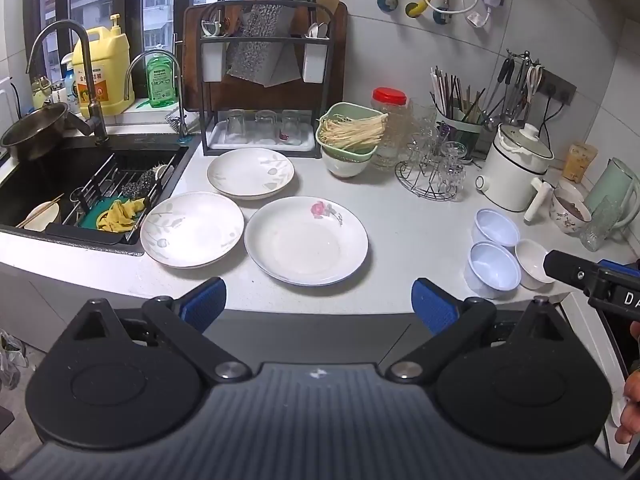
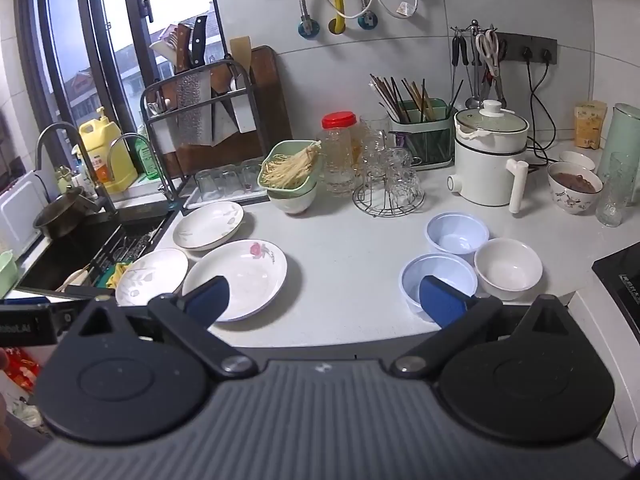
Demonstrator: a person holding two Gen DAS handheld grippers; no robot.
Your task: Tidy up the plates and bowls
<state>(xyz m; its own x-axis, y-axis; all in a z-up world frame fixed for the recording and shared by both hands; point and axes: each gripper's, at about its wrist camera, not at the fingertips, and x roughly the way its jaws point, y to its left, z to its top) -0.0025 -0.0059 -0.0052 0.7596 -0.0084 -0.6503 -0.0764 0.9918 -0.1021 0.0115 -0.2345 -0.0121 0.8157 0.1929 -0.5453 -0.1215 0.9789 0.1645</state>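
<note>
Three white plates lie on the counter: a rose-patterned plate (image 1: 306,240) (image 2: 236,278), a leaf-patterned plate (image 1: 192,229) (image 2: 151,276) beside the sink, and another leaf-patterned plate (image 1: 250,173) (image 2: 209,225) behind them. To the right stand two pale blue bowls (image 1: 494,227) (image 1: 491,270) (image 2: 457,234) (image 2: 438,280) and a small white bowl (image 1: 532,262) (image 2: 508,268). My left gripper (image 1: 319,304) hangs open at the counter's front edge, before the rose plate, holding nothing. My right gripper (image 2: 326,300) is open too, empty, its right pad in front of the nearer blue bowl.
A sink (image 1: 80,184) with a drain rack lies at the left. Behind stand a knife rack (image 1: 264,80), a green colander of noodles on a bowl (image 1: 348,136), a glass stand (image 2: 388,188), a white electric pot (image 2: 490,160) and a filled bowl (image 2: 574,188). A cooktop (image 2: 624,280) is at the right.
</note>
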